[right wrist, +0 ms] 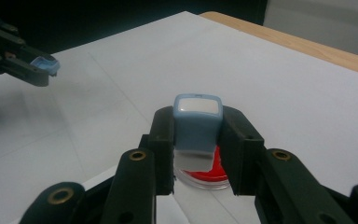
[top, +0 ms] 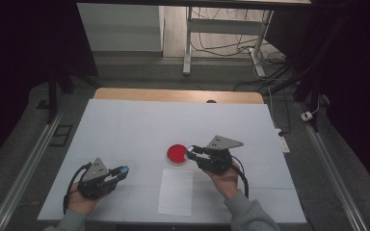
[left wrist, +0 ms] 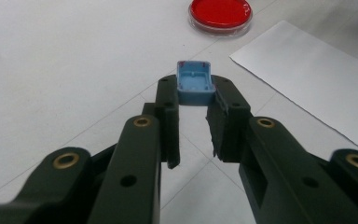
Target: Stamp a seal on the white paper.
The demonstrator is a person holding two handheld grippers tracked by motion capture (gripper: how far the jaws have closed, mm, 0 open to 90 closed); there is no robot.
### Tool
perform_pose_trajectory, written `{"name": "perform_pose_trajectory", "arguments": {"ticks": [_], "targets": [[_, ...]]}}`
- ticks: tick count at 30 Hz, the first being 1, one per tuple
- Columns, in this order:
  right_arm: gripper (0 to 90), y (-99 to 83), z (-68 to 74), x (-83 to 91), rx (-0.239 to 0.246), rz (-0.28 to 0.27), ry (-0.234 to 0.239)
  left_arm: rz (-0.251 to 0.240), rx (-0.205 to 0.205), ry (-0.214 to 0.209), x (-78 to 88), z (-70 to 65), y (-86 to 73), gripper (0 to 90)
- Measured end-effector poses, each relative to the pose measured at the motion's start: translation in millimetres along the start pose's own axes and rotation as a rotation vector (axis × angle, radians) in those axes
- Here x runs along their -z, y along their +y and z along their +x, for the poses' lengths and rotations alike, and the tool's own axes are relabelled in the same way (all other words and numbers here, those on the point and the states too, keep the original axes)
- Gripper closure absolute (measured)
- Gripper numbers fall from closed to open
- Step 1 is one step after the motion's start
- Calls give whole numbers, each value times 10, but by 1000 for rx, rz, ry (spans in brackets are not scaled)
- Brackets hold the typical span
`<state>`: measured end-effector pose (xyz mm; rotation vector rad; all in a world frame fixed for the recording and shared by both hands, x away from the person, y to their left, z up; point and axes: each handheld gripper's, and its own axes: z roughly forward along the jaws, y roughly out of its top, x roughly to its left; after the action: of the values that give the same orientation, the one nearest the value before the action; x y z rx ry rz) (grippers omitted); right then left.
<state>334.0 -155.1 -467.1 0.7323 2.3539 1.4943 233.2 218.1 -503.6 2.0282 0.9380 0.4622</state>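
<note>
My left gripper (left wrist: 195, 89) is shut on a small hollow blue cap (left wrist: 195, 82), its open side facing up, held just above the table. In the high view the left gripper (top: 124, 171) sits at the front left. My right gripper (right wrist: 198, 127) is shut on a blue stamp-like block (right wrist: 197, 122) with a white face. The block hangs over the near edge of a round red dish (right wrist: 205, 176) with a clear rim. The high view puts the right gripper (top: 191, 153) right beside the red dish (top: 177, 154).
A white sheet of paper (top: 176, 191) lies in front of the dish, between my hands. The table (top: 139, 120) is covered in white, with a wooden strip along its far edge. Beyond it stand a desk frame and loose cables on the floor.
</note>
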Motion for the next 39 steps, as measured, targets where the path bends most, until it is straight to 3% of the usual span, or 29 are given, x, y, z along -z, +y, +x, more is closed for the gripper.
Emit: {"name": "perform_pose_trajectory", "arguments": {"ticks": [39], "targets": [[666, -116, 341, 129, 55, 48, 93, 5, -1, -2, -11, 1, -2, 742]]}}
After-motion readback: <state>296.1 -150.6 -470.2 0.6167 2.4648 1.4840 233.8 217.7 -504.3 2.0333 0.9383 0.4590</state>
